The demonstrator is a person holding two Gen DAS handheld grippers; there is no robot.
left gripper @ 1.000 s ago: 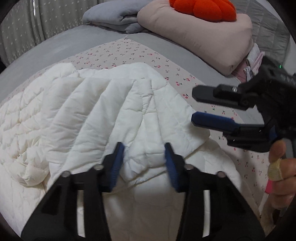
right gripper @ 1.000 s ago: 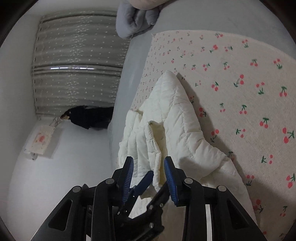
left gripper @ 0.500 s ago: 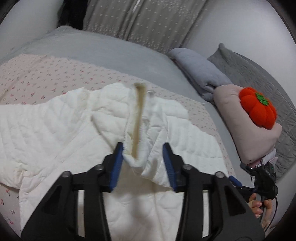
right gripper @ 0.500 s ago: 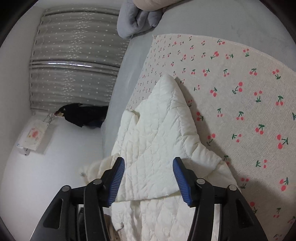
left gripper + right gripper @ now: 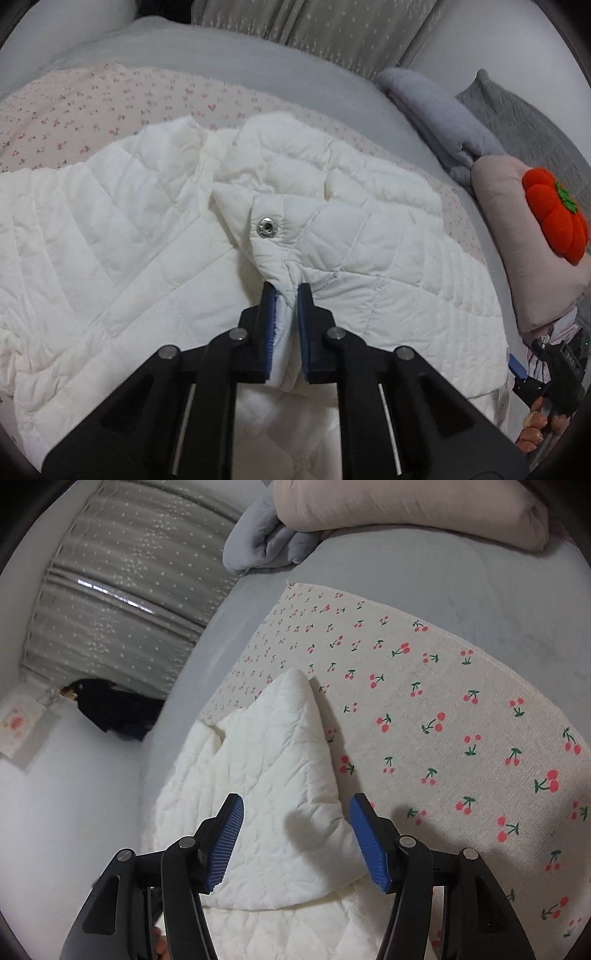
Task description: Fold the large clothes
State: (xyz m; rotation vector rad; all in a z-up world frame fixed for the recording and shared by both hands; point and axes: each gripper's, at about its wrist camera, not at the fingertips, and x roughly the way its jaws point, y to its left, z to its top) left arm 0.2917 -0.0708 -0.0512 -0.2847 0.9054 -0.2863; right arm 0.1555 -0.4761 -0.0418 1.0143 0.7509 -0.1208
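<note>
A white quilted jacket (image 5: 129, 240) lies spread on a cherry-print cloth (image 5: 74, 107) on the bed. My left gripper (image 5: 286, 291) is shut on a fold of the jacket just below a metal snap button (image 5: 265, 226). In the right wrist view the jacket (image 5: 266, 775) lies folded into a peak on the cherry-print cloth (image 5: 443, 701). My right gripper (image 5: 295, 834) is open and empty just above the jacket's near part. It also shows at the far right edge of the left wrist view (image 5: 517, 369), beside the jacket's edge.
A pink cushion (image 5: 517, 229) with an orange pumpkin toy (image 5: 554, 218) and a folded grey blanket (image 5: 436, 122) lie at the bed's right end. Grey curtains (image 5: 129, 590) hang behind. A dark garment (image 5: 114, 712) lies on the white floor beside the bed.
My left gripper has closed on a jacket fold near the snap button. My right gripper has opened wider and let go of the jacket, staying above its edge.
</note>
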